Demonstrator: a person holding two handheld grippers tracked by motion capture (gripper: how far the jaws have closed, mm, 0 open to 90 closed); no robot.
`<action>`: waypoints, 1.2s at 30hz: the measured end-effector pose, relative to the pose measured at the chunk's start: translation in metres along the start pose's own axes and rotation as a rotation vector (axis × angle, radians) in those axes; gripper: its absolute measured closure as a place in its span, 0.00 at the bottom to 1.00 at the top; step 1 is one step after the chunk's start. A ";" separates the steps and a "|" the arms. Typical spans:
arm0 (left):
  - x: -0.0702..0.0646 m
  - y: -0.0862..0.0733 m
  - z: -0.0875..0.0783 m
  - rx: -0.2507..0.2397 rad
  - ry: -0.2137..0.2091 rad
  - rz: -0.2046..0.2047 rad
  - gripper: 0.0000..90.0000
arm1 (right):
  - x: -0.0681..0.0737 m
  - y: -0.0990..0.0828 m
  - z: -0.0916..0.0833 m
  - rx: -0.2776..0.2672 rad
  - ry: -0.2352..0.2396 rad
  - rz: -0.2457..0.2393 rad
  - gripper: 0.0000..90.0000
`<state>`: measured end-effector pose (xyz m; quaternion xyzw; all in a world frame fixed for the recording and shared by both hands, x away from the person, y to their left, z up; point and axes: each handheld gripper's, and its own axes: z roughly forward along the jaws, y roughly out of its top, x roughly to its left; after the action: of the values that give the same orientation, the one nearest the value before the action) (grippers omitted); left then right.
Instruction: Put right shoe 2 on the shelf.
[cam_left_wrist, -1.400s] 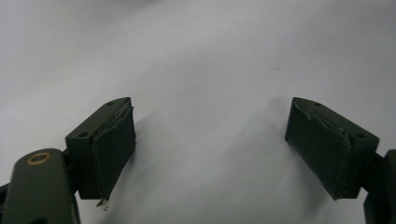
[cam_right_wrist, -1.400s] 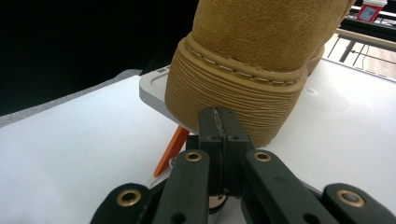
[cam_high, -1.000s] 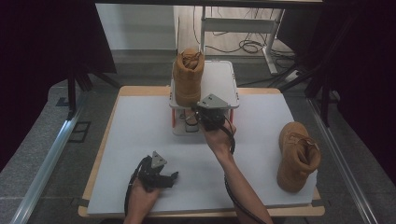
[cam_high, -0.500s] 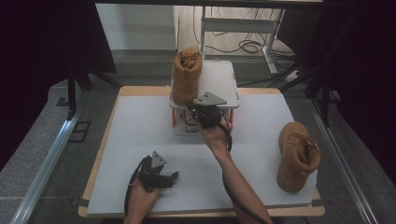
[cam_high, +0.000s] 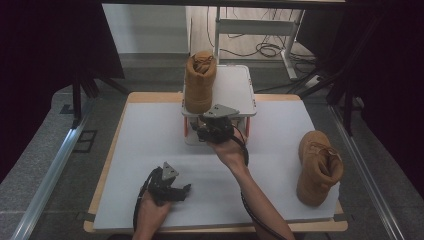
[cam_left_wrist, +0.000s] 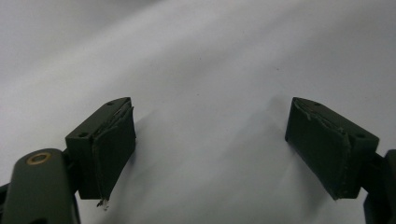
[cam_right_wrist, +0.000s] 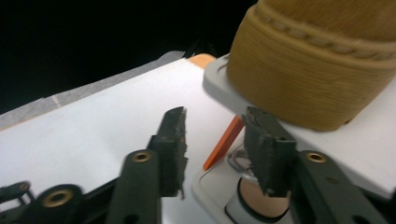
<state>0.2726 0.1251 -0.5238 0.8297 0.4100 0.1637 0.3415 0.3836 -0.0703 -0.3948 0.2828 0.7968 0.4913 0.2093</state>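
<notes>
Two grippers: mine
Right gripper (cam_high: 207, 131): centre frame, jaws just been opening, nothing between, beside boot (cam_high: 200, 82) on white stand (cam_high: 235, 90)
Left gripper (cam_high: 176, 190): lower left, spread, over bench (cam_high: 145, 135)

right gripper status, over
Right gripper jaws just opened, empty, at the stand edge. Boot sits on stand. Left gripper open, idle on table. Path clear.
</notes>
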 end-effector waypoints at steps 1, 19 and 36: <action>0.000 0.000 0.000 0.000 0.000 0.000 0.18 | 0.000 -0.001 0.000 0.006 0.002 -0.002 0.61; 0.000 0.000 0.000 0.001 0.002 0.003 0.18 | 0.007 -0.033 -0.005 0.100 0.064 -0.008 0.37; 0.000 0.000 0.000 0.000 0.000 0.001 0.18 | 0.014 -0.063 -0.007 0.169 0.069 -0.018 0.17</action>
<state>0.2723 0.1250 -0.5237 0.8299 0.4095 0.1639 0.3416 0.3531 -0.0885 -0.4492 0.2751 0.8446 0.4298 0.1619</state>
